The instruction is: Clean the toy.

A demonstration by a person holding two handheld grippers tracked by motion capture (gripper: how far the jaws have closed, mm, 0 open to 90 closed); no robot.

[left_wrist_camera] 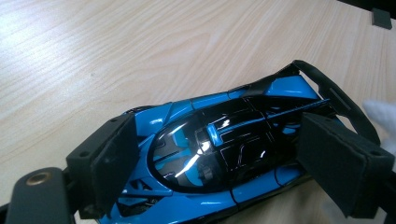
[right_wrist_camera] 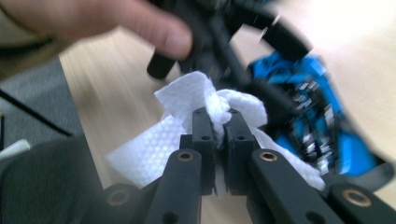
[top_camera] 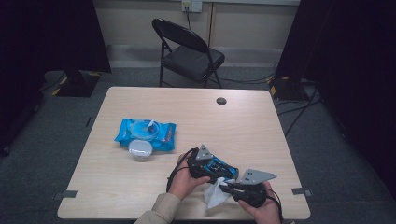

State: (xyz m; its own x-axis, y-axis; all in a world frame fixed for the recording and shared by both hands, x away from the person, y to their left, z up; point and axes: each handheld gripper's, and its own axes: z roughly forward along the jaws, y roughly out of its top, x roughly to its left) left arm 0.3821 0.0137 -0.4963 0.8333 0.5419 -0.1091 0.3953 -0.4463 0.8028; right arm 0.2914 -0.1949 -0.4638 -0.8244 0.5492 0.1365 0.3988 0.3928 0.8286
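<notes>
Near the front edge of the pale wooden bench [top_camera: 140,186], a little right of centre, the person holds a toy car [left_wrist_camera: 219,154] in the left gripper [top_camera: 211,169], whose padded jaws press against its two flanks and grasp it. The car is a low, sleek sports model in bright blue with glossy black over the cabin roof and the rear deck; thin blue lines trace the black panels, and light glints off the curved canopy. A black wing loops across its tail, and it lies tilted just above the wood grain. Just to its right, the right gripper [top_camera: 232,185] has its jaws clenched on a white wipe [right_wrist_camera: 187,135], a crumpled, dimpled sheet bunched into a knot between the pads, with the loose part hanging down toward the bench edge. The wipe sits just beside the car's tail; whether it touches the paint I cannot tell, since that view is blurred. Farther off on the left half of the bench lies a blue pack of wipes [top_camera: 145,134] with its round lid [top_camera: 140,149] swung open toward the near side.
</notes>
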